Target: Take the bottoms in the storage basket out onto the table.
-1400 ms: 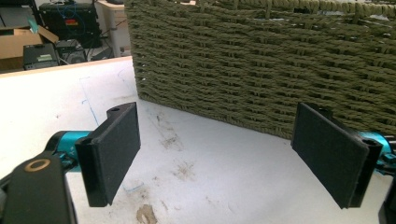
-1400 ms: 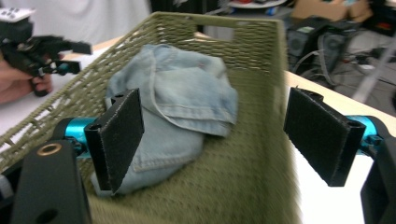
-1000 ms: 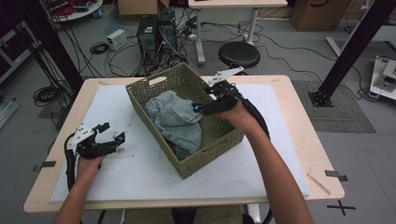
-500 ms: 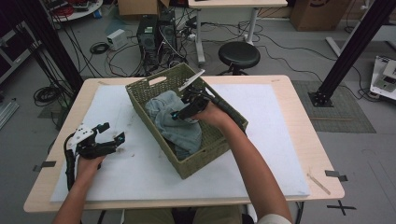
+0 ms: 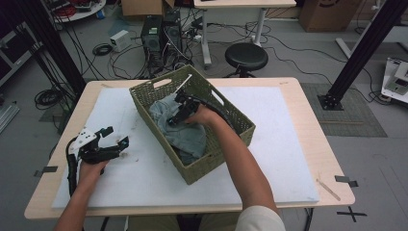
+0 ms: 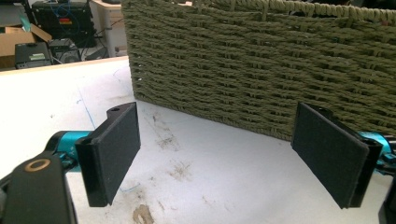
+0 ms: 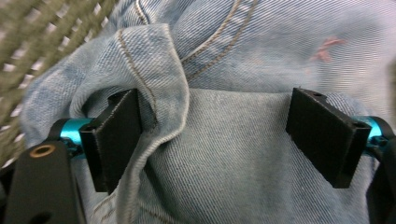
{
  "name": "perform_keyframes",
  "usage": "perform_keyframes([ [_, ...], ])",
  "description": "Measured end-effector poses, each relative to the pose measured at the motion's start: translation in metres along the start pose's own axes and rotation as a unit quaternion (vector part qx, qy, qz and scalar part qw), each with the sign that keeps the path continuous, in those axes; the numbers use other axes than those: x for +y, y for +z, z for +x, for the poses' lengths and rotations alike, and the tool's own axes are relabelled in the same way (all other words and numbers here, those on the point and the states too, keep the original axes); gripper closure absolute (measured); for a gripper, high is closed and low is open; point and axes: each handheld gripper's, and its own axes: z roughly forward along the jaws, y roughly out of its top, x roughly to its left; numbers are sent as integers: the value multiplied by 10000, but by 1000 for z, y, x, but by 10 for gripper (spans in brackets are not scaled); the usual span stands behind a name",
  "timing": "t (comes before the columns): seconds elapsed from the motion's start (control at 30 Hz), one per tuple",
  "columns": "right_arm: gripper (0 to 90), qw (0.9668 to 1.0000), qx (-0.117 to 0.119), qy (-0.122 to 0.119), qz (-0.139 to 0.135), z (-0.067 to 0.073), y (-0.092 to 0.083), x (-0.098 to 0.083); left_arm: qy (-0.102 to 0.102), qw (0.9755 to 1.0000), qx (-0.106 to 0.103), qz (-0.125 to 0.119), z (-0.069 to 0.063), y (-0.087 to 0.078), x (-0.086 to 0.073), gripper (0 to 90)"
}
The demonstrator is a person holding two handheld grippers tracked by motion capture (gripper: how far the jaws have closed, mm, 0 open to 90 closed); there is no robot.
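- Your right gripper (image 5: 179,113) is lowered into the woven basket (image 5: 236,118), its jaws spread wide and pressed against the denim garment (image 5: 190,137); nothing is clamped.
- In the right gripper view, a stitched fold of the denim garment (image 7: 224,140) bulges up between the parted jaws and drapes against the left one, while the right one sits clear on flat cloth.
- The denim garment lies crumpled inside the basket, towards its far half, and the basket stands slantwise on the white mat (image 5: 284,144) covering the table (image 5: 315,113).
- Your left gripper (image 5: 111,139) rests low over the mat, well apart from the garment, jaws open and empty.
- In the left gripper view, the basket (image 6: 261,65) wall stands just beyond the open jaws, above the scuffed mat (image 6: 210,177).
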Motion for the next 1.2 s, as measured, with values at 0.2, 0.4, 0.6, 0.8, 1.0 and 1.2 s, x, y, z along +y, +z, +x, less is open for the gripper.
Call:
perform_keyframes([
  [0.2, 150, 9990, 147, -134, 399, 0, 21, 2, -30, 10000, -41, -15, 0, 0, 0, 157],
  [0.4, 198, 9984, 56, -140, 542, 8, 30, -3, -37, 10000, -74, -22, 0, -1, 0, 157],
  [0.6, 574, 9983, 2, -125, 565, 11, 21, -4, -85, 9999, -76, -40, 1, -1, 0, 157],
  [0.8, 693, 9982, -480, -149, 314, 12, -6, -13, -138, 9998, -99, -79, 2, -2, -1, 157],
  [1.0, 700, 9968, -631, 233, -433, -5, -52, -29, -111, 9999, -86, -63, 2, -2, -1, 157],
  [1.2, 698, 9903, -452, 360, -1264, -10, -83, -44, -78, 9999, -68, -58, 1, -2, -1, 157],
])
